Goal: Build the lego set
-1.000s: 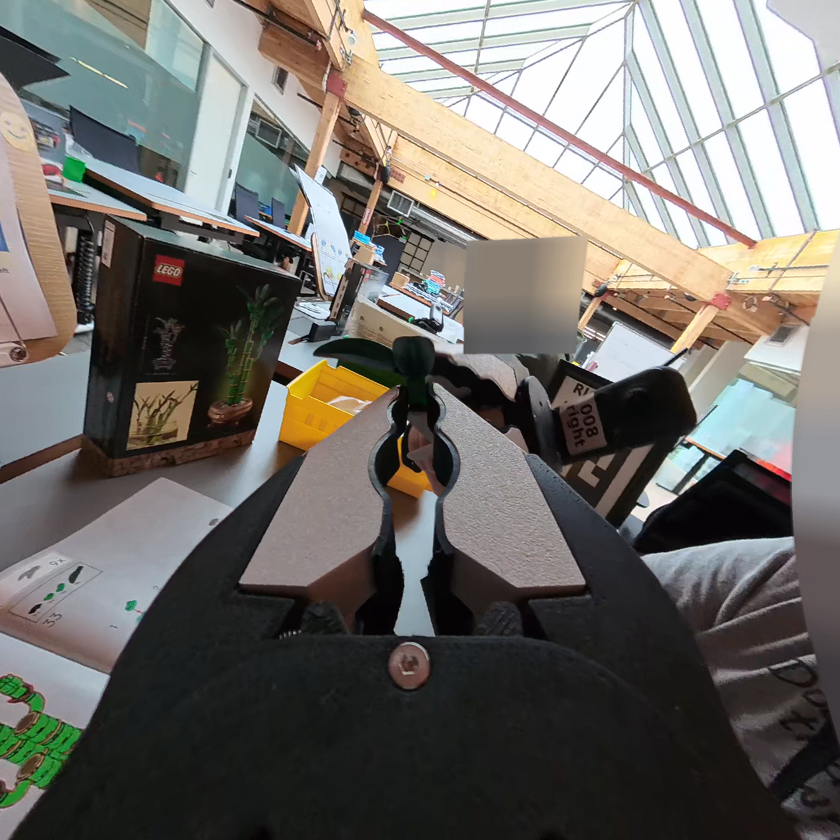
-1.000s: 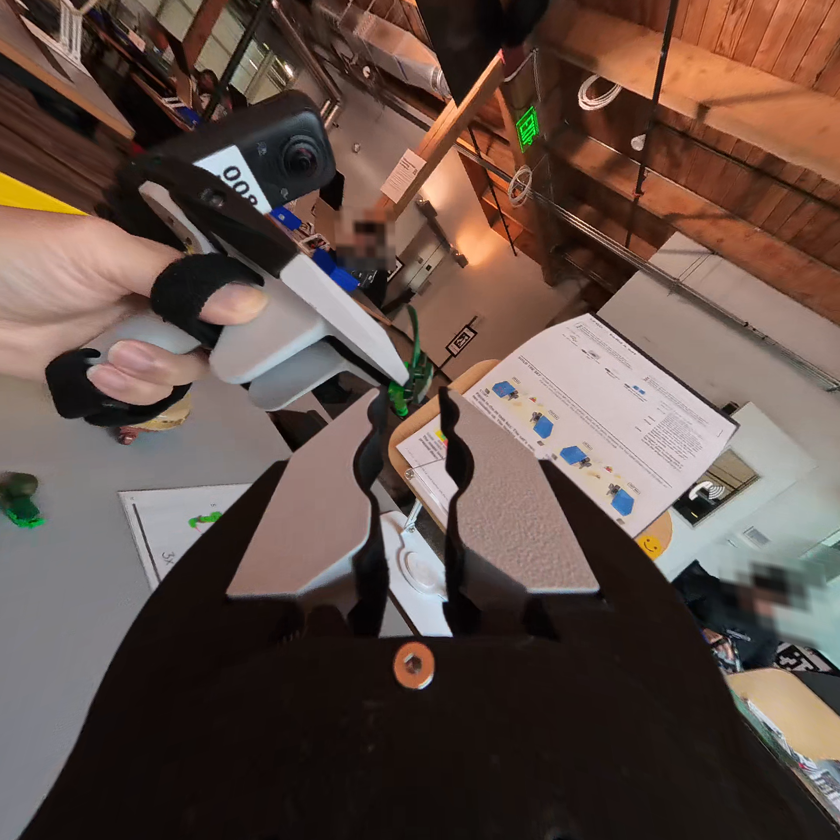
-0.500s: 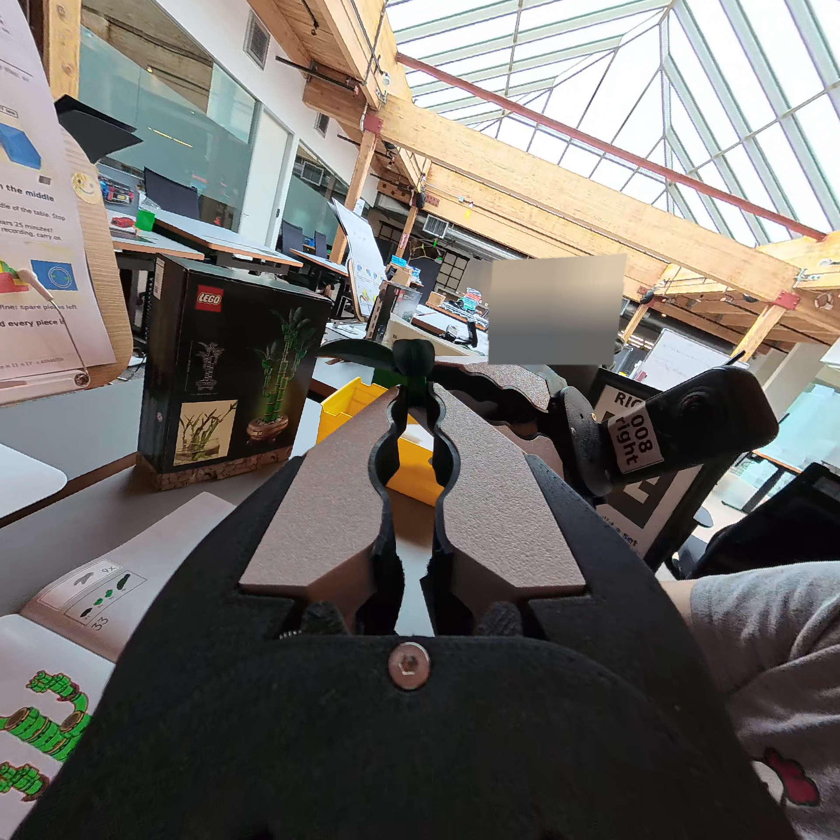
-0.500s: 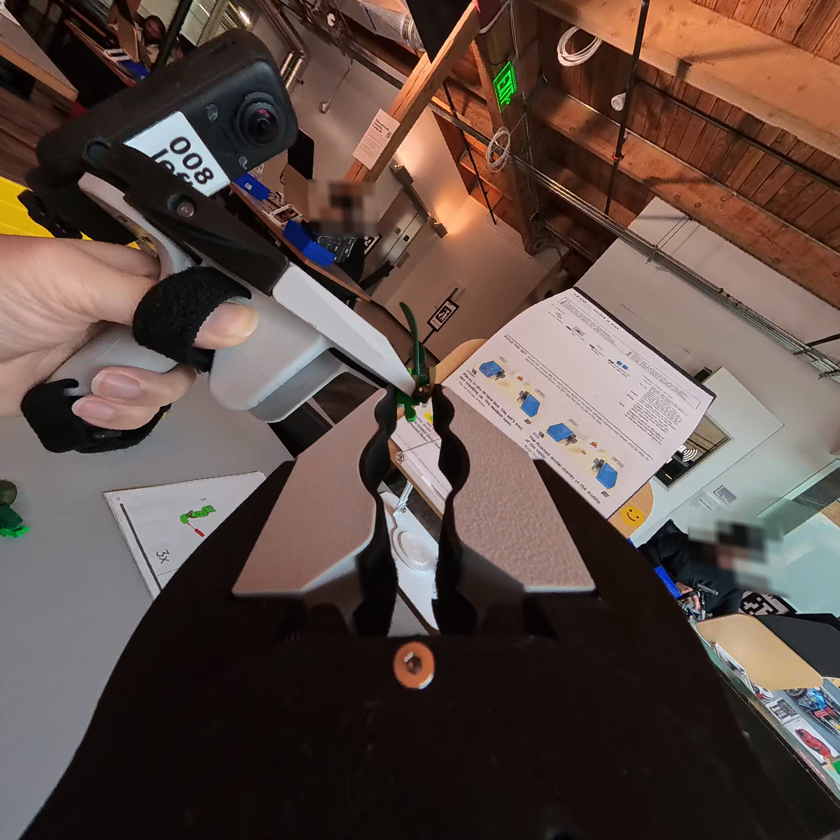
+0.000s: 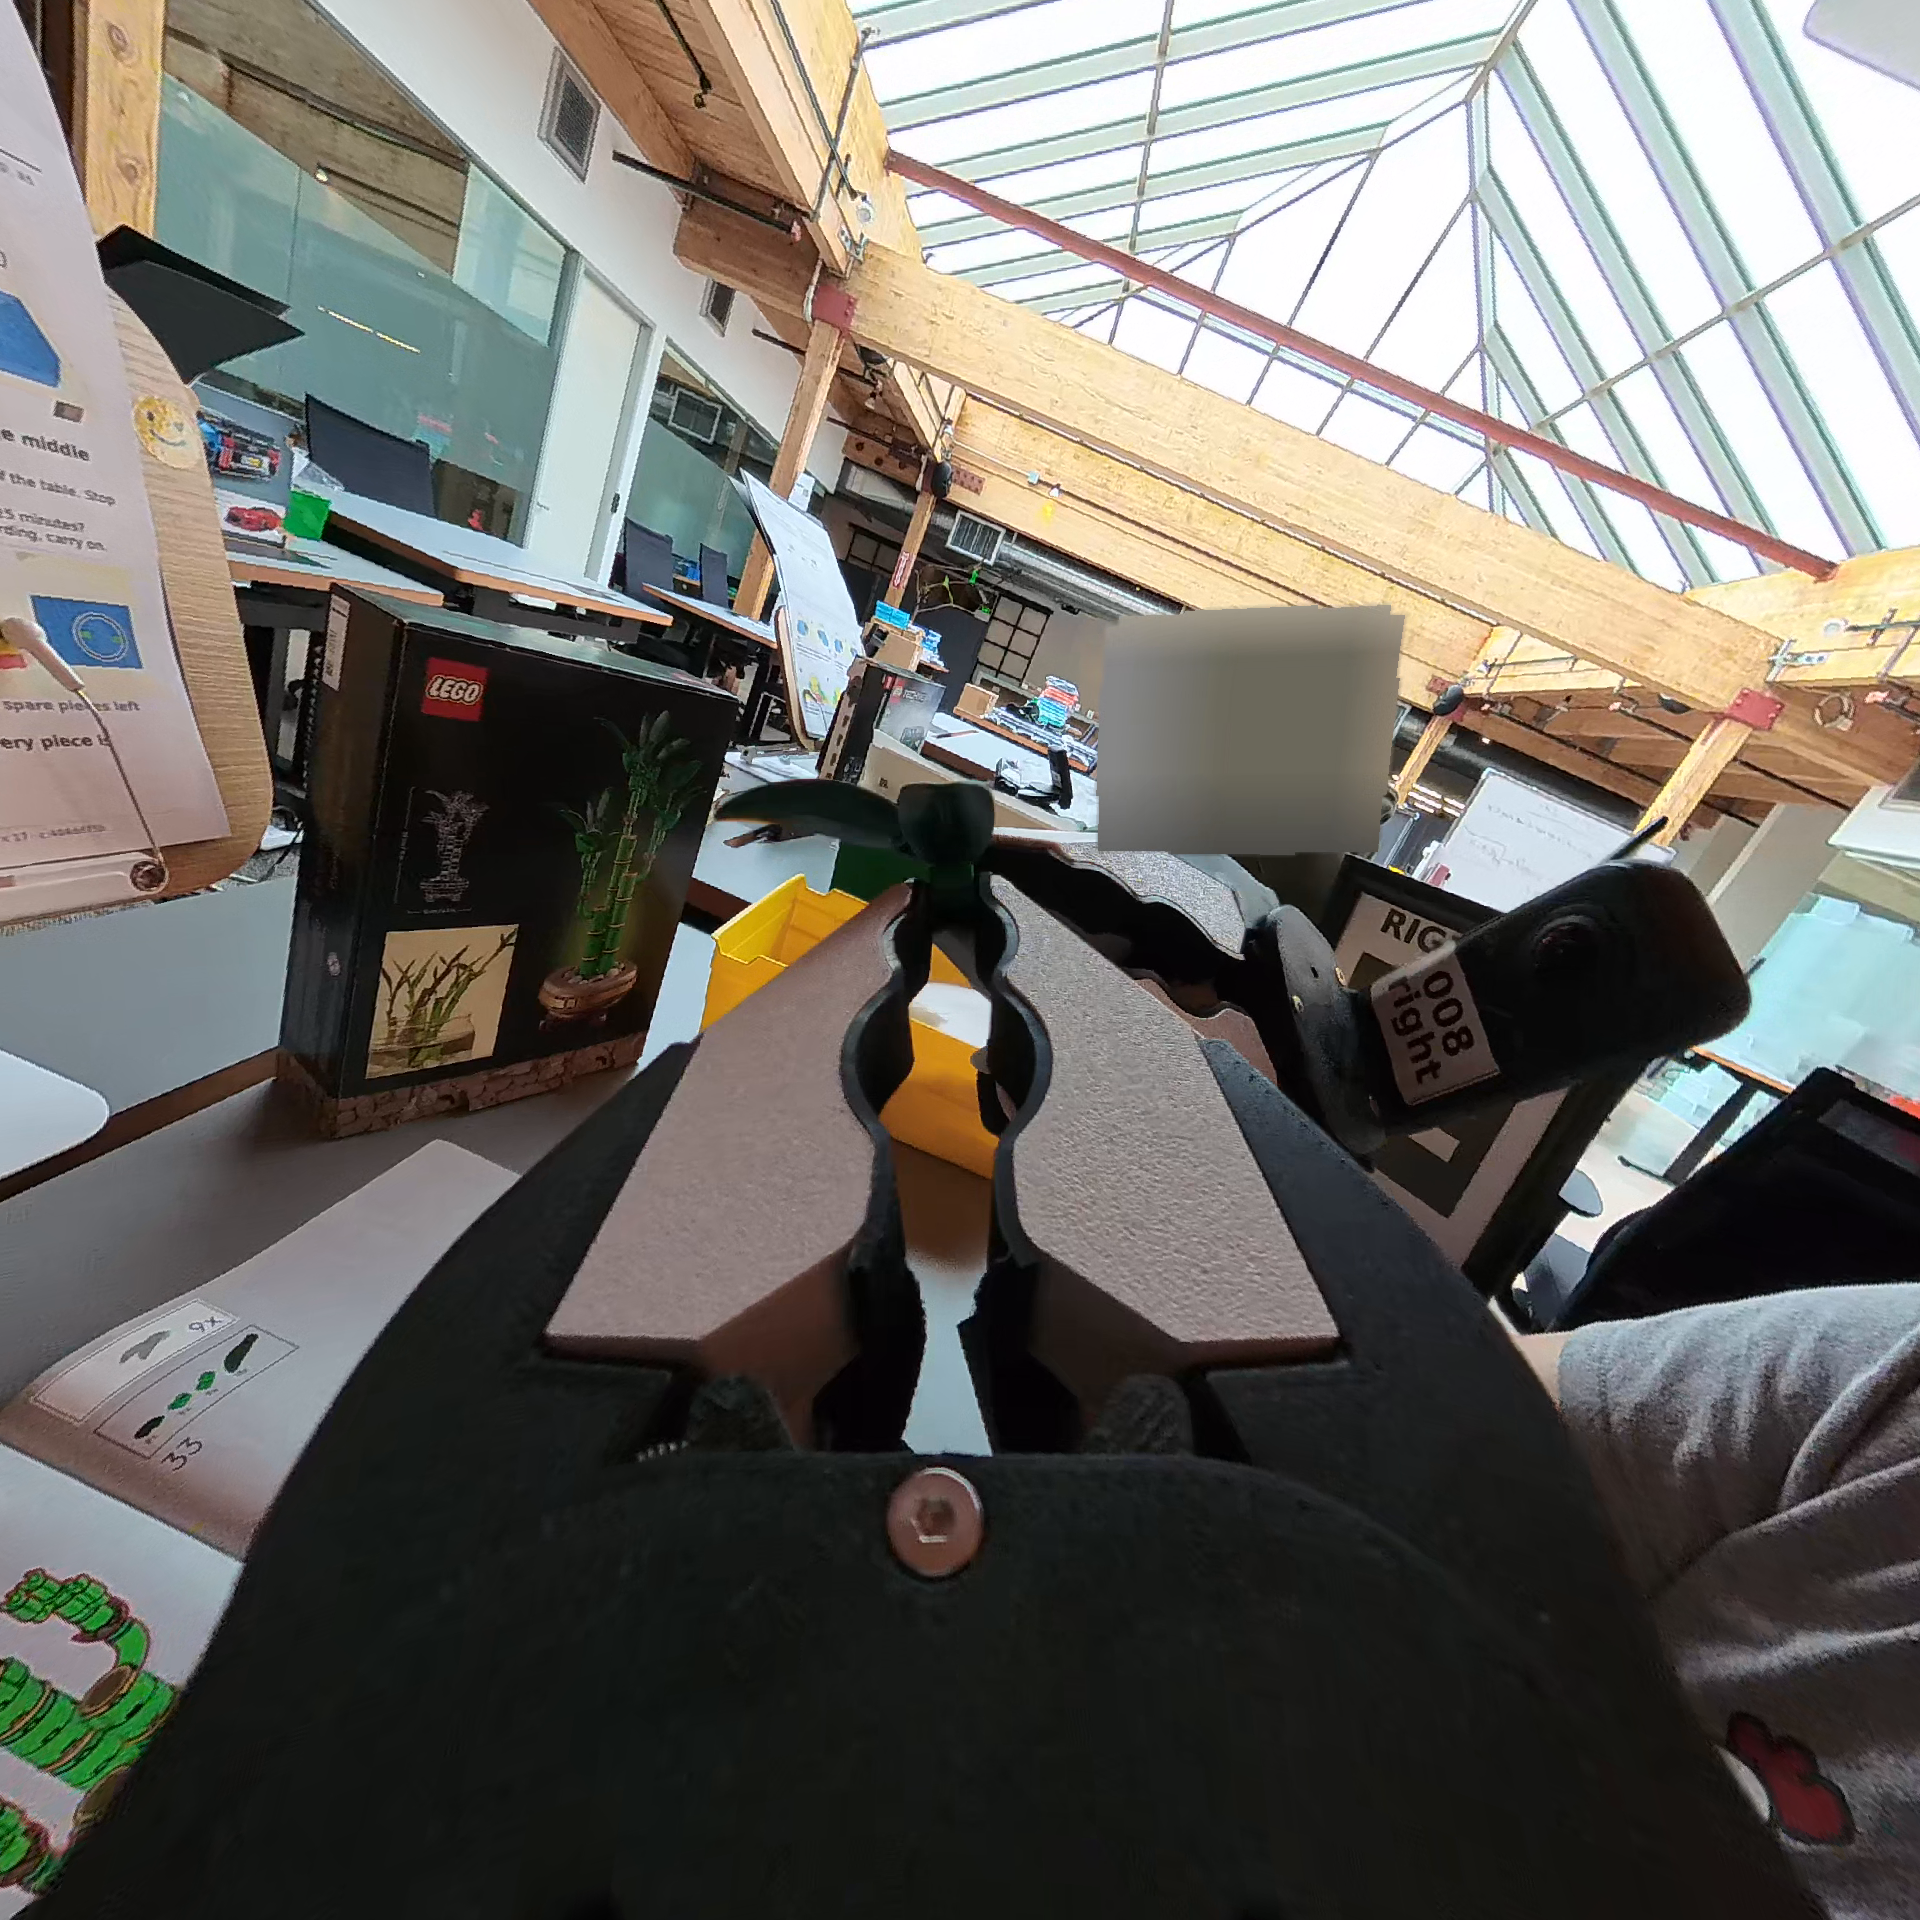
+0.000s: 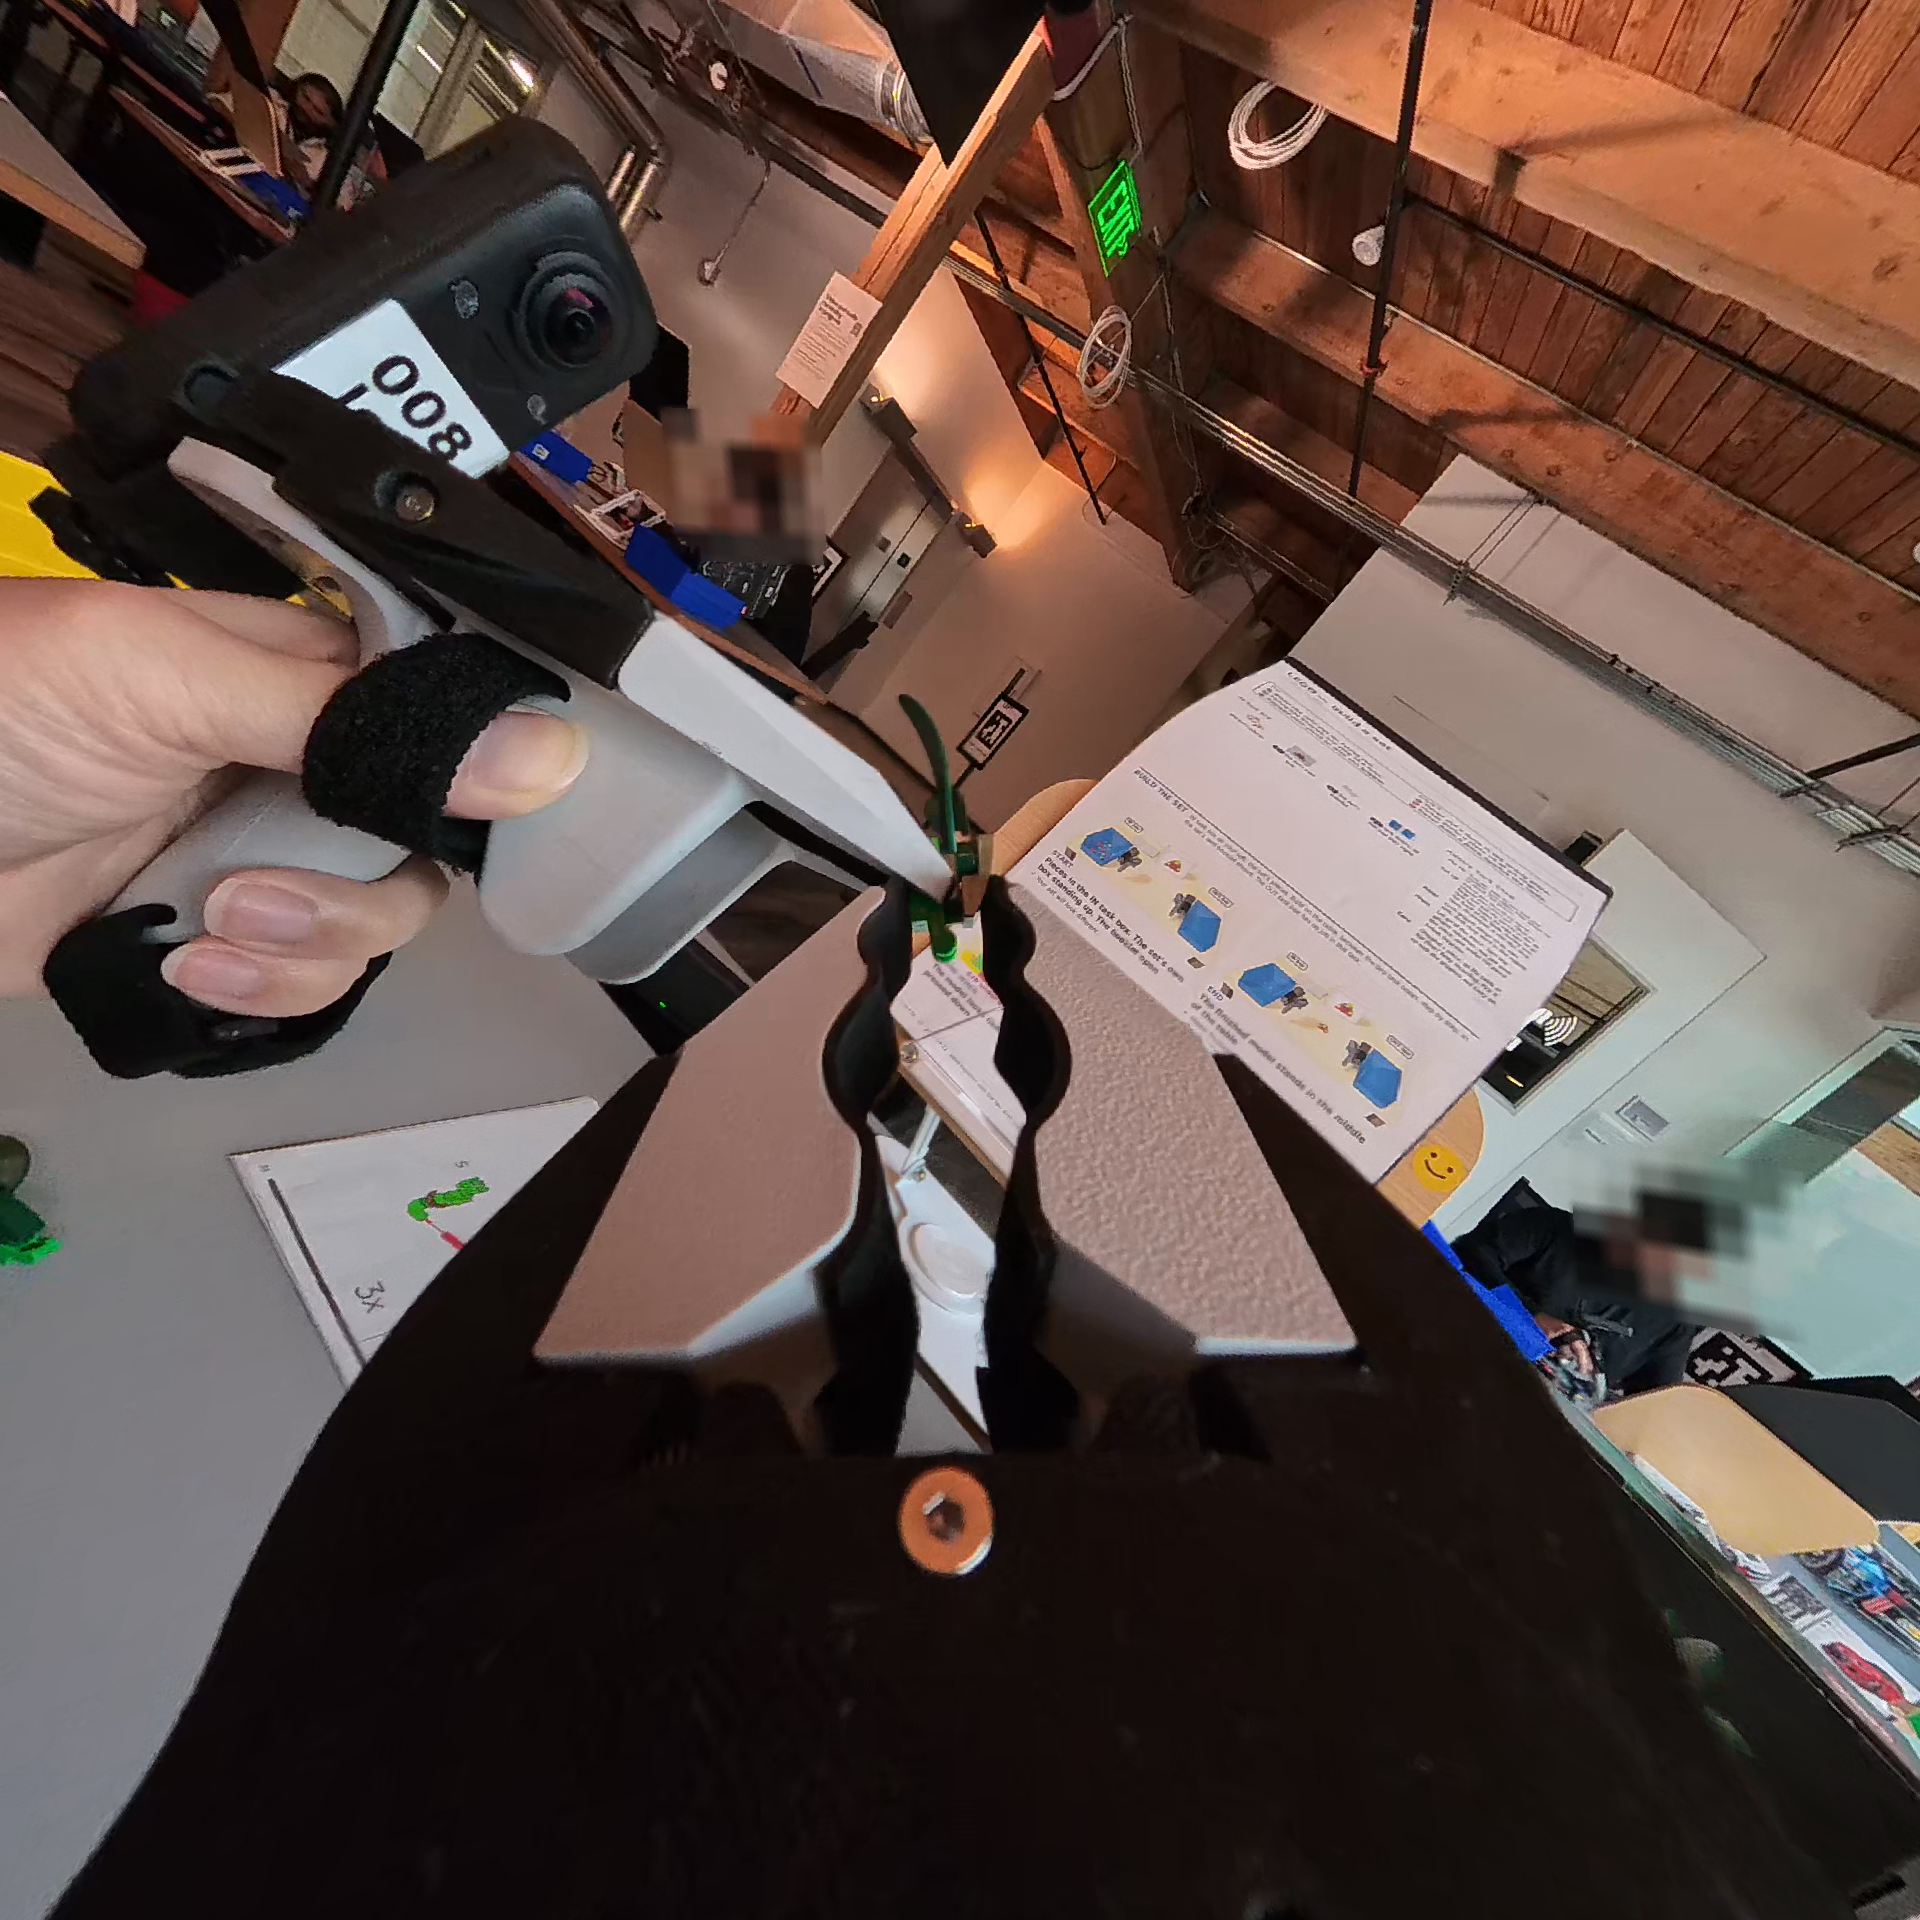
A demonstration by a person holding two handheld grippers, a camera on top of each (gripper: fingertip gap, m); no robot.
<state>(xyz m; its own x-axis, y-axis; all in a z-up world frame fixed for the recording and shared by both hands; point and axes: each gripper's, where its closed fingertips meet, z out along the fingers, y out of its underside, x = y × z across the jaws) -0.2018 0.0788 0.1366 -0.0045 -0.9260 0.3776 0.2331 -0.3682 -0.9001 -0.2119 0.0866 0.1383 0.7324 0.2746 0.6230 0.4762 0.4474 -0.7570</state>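
My left gripper is shut on the stem of a dark green leaf piece, held up in the air; a leaf blade sticks out to the left. The right gripper's fingers meet that piece from the right. In the right wrist view my right gripper is closed around the small bright green end of the leaf piece, tip to tip with the left gripper, which a hand holds. A thin green leaf rises above the tips.
The black set box and a yellow bin stand on the grey table. The open instruction booklet lies at front left. A printed sheet on a stand is behind. Green built pieces lie on the table. The tips of both grippers are at nearly the same place.
The right gripper's jaws have narrowed and its tips have come up to the leaf piece. The left gripper keeps its grip and has shifted slightly, still raised.
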